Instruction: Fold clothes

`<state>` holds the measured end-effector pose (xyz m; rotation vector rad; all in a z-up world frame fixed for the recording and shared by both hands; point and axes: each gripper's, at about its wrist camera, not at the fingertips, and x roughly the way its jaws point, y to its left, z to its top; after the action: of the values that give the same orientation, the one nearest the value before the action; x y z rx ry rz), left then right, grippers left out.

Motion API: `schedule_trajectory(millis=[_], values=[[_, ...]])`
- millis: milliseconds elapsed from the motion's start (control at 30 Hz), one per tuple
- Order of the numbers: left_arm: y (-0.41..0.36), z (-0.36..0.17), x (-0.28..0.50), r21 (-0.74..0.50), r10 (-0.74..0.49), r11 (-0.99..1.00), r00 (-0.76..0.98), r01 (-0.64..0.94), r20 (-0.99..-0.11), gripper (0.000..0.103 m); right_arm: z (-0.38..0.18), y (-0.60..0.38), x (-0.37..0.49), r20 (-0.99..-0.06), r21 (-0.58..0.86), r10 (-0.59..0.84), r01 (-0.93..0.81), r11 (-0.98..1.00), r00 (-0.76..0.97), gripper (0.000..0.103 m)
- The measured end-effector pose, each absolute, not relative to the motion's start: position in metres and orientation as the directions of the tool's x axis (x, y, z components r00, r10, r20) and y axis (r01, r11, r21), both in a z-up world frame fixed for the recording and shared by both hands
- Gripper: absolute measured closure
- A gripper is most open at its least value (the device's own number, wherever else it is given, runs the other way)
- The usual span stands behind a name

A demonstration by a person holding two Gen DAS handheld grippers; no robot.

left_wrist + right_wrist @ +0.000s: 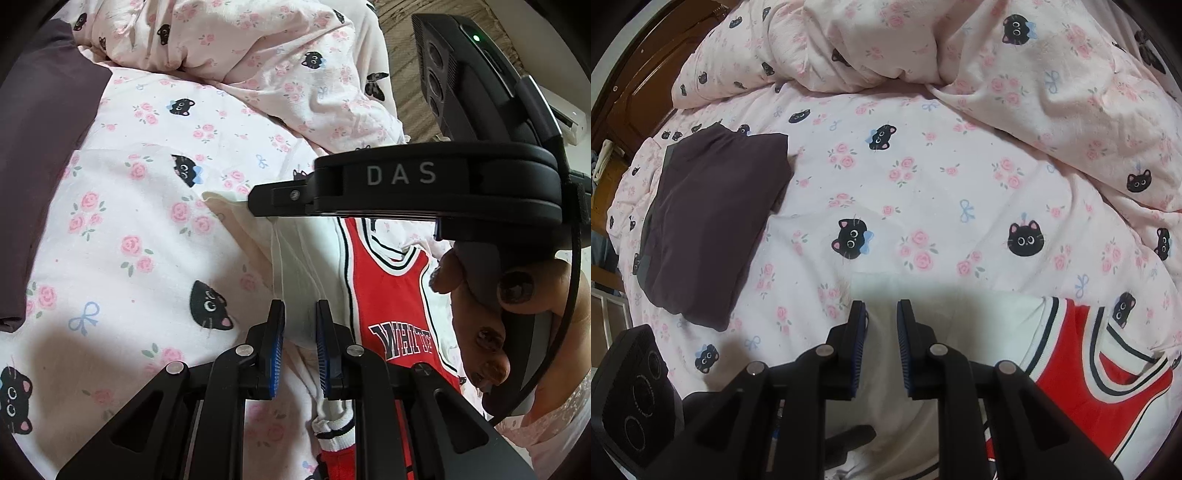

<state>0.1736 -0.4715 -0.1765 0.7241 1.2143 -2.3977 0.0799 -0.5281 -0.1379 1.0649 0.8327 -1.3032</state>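
Observation:
A white top with a red jersey front [388, 295] [1108, 398] lies on the bed. My left gripper [301, 308] is shut on a fold of its white cloth, near a striped cuff [334, 430]. My right gripper [882, 310], held by a hand [480, 325], is shut on the garment's white edge. In the left wrist view the right gripper [255, 201] shows side-on, and the white cloth hangs from its tip, raised off the sheet. A dark purple garment [713, 221] [44, 147] lies folded to the left.
The bed sheet [923, 184] has black cat faces and pink roses. A crumpled duvet [1052, 92] [277, 55] in the same print is piled along the far side. A wooden headboard [639, 85] stands far left. Wooden floor [402, 55] shows past the bed.

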Motion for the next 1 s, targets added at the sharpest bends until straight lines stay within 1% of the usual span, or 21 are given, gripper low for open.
schedule_trajectory(millis=[233,500,567,600,633,700,767,1000], values=[[-0.474,-0.175,0.171,-0.65,-0.081,-0.561,-0.816,0.512,-0.573,0.089,-0.142,-0.533,0.1,-0.947,0.104,-0.305,0.995,0.006,0.101,0.084],[-0.477,-0.173,0.173,-0.659,-0.085,-0.557,-0.823,0.506,-0.561,0.089,-0.152,-0.541,0.11,-0.961,0.021,-0.274,0.999,0.03,0.029,0.084],[-0.477,-0.172,0.173,-0.661,-0.083,-0.56,-0.827,0.5,-0.556,0.089,-0.153,-0.542,0.108,-0.962,0.014,-0.272,1.0,0.023,0.02,0.089],[-0.477,-0.171,0.174,-0.662,-0.081,-0.561,-0.829,0.497,-0.554,0.089,-0.152,-0.541,0.106,-0.961,0.016,-0.276,1.0,0.017,0.02,0.097],[-0.476,-0.171,0.174,-0.663,-0.08,-0.563,-0.83,0.494,-0.551,0.089,-0.151,-0.541,0.105,-0.96,0.019,-0.279,1.0,0.011,0.021,0.1],[-0.475,-0.168,0.174,-0.657,-0.079,-0.574,-0.832,0.489,-0.55,0.089,-0.145,-0.537,0.097,-0.949,0.044,-0.312,0.999,-0.025,0.034,0.1],[-0.473,-0.165,0.173,-0.648,-0.073,-0.592,-0.833,0.479,-0.549,0.089,-0.135,-0.527,0.088,-0.932,0.098,-0.356,0.993,-0.067,0.068,0.1],[-0.458,-0.153,0.164,-0.595,-0.045,-0.673,-0.828,0.439,-0.56,0.089,-0.107,-0.477,0.045,-0.846,0.261,-0.519,0.945,-0.196,0.126,0.1]])
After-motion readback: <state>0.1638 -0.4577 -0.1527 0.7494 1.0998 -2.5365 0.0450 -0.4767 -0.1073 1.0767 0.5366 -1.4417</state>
